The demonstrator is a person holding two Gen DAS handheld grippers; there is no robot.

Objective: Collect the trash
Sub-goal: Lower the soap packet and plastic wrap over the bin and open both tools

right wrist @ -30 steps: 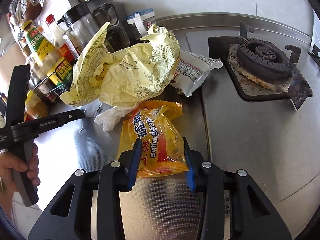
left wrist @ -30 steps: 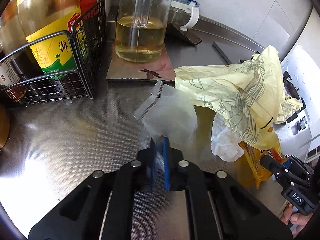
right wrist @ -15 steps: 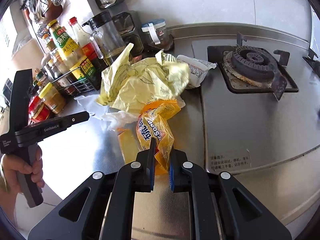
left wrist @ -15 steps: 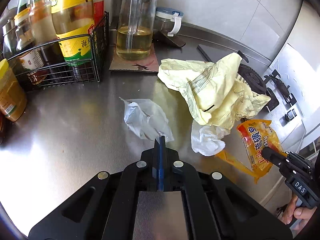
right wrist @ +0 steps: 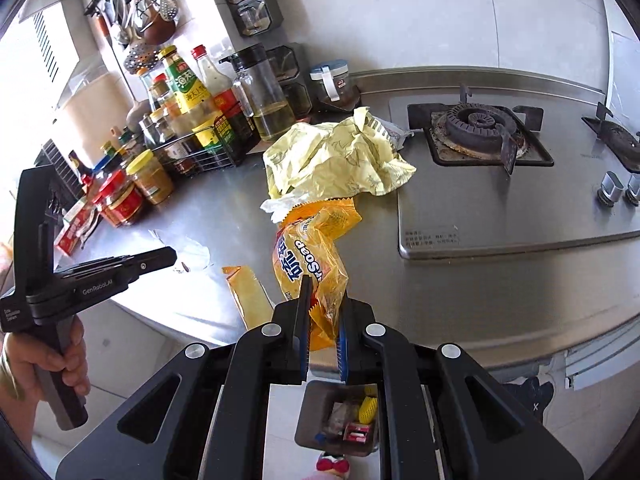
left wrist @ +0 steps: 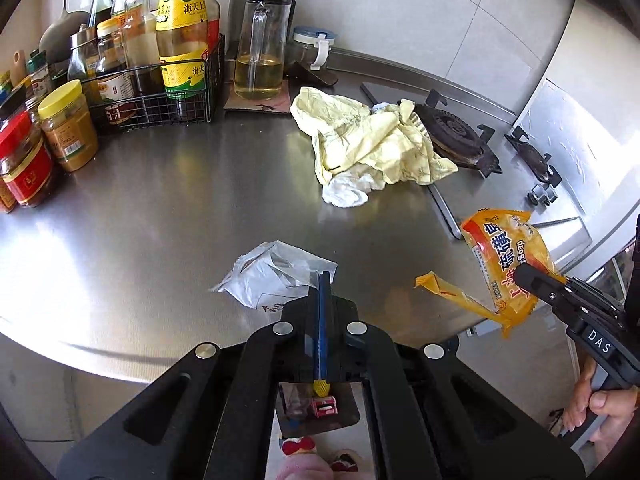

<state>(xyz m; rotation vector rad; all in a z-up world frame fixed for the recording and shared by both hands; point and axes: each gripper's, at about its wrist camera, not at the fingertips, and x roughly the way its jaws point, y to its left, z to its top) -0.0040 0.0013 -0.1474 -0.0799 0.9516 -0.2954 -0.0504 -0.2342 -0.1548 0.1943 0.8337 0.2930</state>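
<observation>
Orange soap wrapper (right wrist: 316, 256) hangs pinched in the right tongs (right wrist: 323, 320), lifted off the steel table (left wrist: 160, 200) near its front edge, above a bin (right wrist: 340, 420) on the floor. The left tongs (left wrist: 322, 292) are clenched on a clear plastic bag (left wrist: 272, 276), also raised over the table. A yellow crumpled bag (left wrist: 372, 140) and white tissue (left wrist: 344, 192) lie beside the stove (right wrist: 476, 132). A torn orange strip (right wrist: 248, 296) rests at the table's edge.

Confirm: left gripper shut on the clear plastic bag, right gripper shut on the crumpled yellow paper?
Half right. The left gripper is shut on the clear plastic bag, but the right gripper holds the orange soap packet, per the right wrist view. The crumpled yellow paper lies on the counter.
</observation>
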